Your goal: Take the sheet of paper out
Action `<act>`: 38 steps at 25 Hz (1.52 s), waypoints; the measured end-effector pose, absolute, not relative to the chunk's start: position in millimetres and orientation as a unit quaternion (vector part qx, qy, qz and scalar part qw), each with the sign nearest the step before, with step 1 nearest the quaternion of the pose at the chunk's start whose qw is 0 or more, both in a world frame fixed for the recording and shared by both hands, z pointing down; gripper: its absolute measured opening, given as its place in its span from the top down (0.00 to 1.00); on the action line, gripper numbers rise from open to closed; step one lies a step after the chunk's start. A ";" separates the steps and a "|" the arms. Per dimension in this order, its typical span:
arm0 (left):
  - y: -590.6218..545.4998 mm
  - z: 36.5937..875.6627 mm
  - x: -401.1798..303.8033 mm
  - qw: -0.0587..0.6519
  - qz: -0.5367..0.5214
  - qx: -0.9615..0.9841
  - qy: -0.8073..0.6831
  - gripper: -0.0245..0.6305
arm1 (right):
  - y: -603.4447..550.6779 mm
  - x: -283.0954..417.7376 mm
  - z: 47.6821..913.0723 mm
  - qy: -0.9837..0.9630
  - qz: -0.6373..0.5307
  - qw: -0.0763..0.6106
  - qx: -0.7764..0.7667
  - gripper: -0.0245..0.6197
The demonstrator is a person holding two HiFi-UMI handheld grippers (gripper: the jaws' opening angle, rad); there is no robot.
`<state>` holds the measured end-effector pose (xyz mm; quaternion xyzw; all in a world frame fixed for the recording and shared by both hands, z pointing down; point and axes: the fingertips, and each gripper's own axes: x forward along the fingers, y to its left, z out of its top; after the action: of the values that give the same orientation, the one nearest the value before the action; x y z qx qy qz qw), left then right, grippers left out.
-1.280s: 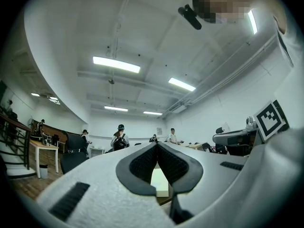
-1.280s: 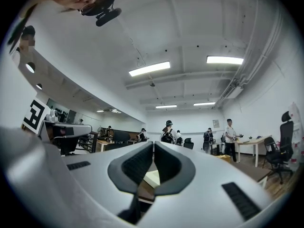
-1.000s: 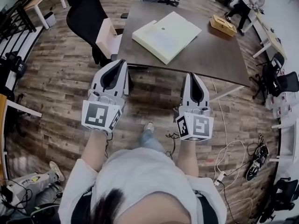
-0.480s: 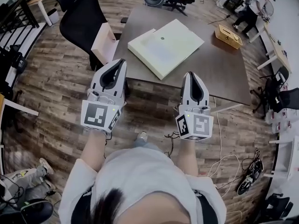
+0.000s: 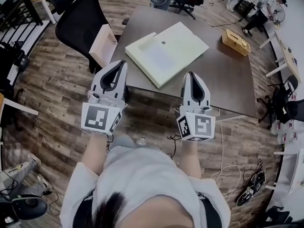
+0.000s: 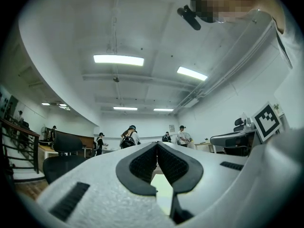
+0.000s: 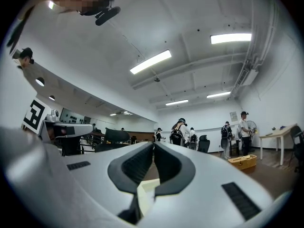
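Observation:
A flat pale yellow-green case [image 5: 166, 51] with a small dark button on its lid lies closed on the brown table [image 5: 223, 84]. No loose sheet of paper shows. My left gripper [image 5: 118, 63] is shut and empty, its tip at the table's near edge, just short of the case's near-left corner. My right gripper [image 5: 191, 74] is also shut and empty, over the near edge to the right of the case. In the left gripper view the jaws [image 6: 156, 145] meet with the case [image 6: 164, 194] seen beyond them. The right gripper view shows its jaws [image 7: 153, 145] closed, the case [image 7: 147, 189] below.
A yellow wooden box [image 5: 236, 41] sits at the table's far right. A black office chair [image 5: 78, 25] and a pale carton [image 5: 102, 44] stand at the table's left side. Cables [image 5: 247, 194] lie on the wooden floor at right. People stand far across the room.
Both grippers have moved forward together toward the table; their tips now reach its near edge. The table and case look closer. Both jaws stayed shut.

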<state>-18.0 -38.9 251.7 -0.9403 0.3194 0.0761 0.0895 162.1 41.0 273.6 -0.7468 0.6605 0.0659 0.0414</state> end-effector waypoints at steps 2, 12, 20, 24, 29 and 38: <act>-40.9 252.3 -13.6 0.090 0.074 -0.940 0.321 0.95 | 38.3 168.0 275.5 0.661 0.066 0.042 -0.746 0.94; -82.3 263.5 8.7 0.079 0.070 -0.945 0.309 0.95 | 4.9 193.0 288.9 0.648 0.049 0.040 -0.759 0.94; -139.9 266.3 37.2 0.077 0.073 -0.955 0.277 0.95 | -47.7 212.8 290.7 0.631 0.045 0.039 -0.773 0.94; -175.3 262.9 51.6 0.078 0.075 -0.960 0.259 0.95 | -79.2 221.2 288.4 0.620 0.048 0.039 -0.782 0.94; -215.0 260.3 69.2 0.079 0.075 -0.966 0.235 0.95 | -113.4 232.6 288.0 0.603 0.047 0.041 -0.795 0.94; -272.2 265.1 83.7 0.073 0.070 -0.974 0.202 0.95 | -164.2 243.4 299.0 0.592 0.018 0.046 -0.804 0.94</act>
<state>83.7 -272.2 265.1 -0.9741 0.2023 0.0699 0.0732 243.4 -164.2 299.0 -0.8041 0.5924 0.0181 0.0464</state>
